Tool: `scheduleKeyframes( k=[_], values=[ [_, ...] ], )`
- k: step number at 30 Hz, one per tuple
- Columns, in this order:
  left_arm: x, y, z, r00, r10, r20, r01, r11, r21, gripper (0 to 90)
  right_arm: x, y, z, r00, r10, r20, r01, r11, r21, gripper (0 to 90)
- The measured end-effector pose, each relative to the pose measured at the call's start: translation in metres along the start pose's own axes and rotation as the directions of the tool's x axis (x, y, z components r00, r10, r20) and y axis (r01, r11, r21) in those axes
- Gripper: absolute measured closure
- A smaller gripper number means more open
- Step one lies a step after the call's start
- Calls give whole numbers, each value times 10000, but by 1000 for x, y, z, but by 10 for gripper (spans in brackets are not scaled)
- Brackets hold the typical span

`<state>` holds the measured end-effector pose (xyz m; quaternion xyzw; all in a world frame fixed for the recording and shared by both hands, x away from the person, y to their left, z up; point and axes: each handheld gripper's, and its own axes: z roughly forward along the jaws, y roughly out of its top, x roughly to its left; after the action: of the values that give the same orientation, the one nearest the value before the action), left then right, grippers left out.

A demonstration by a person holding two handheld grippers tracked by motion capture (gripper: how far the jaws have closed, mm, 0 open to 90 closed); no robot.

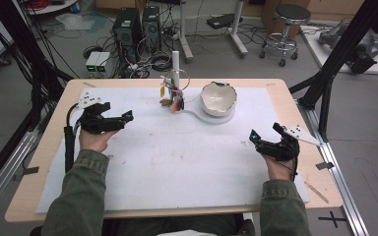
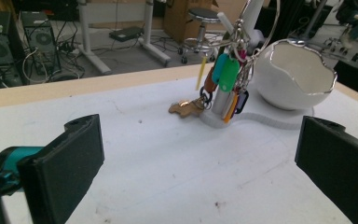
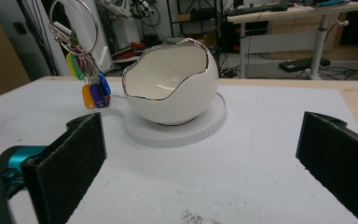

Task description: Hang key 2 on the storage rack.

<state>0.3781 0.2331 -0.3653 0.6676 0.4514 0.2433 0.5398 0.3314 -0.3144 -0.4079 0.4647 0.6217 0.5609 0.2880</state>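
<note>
Held both jaws wide apart: left gripper (image 1: 128,116) well left of the egg-shaped bowl (image 1: 218,98), right gripper (image 1: 252,135) nearer, front-right. Key tags (image 1: 176,101) hung just left of bowl.

the bowl (image 3: 168,84) is white with a shiny silver edge. the key tags (image 2: 228,81) are green, blue, orange, purple and yellow. the sheet (image 1: 177,157) on the table is white, and the table edge (image 1: 54,132) is light wood. both grippers (image 1: 109,120) (image 1: 268,142) are black with a bit of blue-green. the sleeves (image 1: 78,196) are olive green.
</note>
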Motion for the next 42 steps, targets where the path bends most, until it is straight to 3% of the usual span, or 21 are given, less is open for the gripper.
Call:
scheduleKeyframes(
  k=[15, 23, 27, 34, 38, 39, 42],
  values=[
    [6, -15, -22, 9994, 299, -181, -302, 9994, -157, 17, 0, 0, 1, 10000, -44, -1, 44, 10000, 35, 5],
    [14, -25, -38, 9988, 237, -438, -249, 9994, -255, 17, 0, 0, 1, 10000, -79, -7, 79, 10000, 17, 5],
    [20, -34, -47, 9985, 82, -539, -110, 9985, -530, 17, 0, 0, 1, 10000, -63, 1, 63, 10000, 51, 5],
    [27, -49, -58, 9968, 74, -792, -114, 9987, -500, 17, 2, 0, 1, 10000, -33, -15, 33, 10000, 60, 5],
    [34, -55, -63, 9931, -209, -1154, 153, 9987, -496, 17, 2, 0, 2, 10000, -63, -42, 64, 9999, 92, 5],
    [38, -60, -67, 9894, -392, -1402, 264, 9954, -924, 17, 2, 0, 2, 10000, -77, -37, 78, 9999, 102, 5],
    [41, -63, -70, 9856, -540, -1600, 385, 9944, -984, 17, 3, -1, 2, 10000, -55, -61, 56, 9998, 188, 5]
  ],
)
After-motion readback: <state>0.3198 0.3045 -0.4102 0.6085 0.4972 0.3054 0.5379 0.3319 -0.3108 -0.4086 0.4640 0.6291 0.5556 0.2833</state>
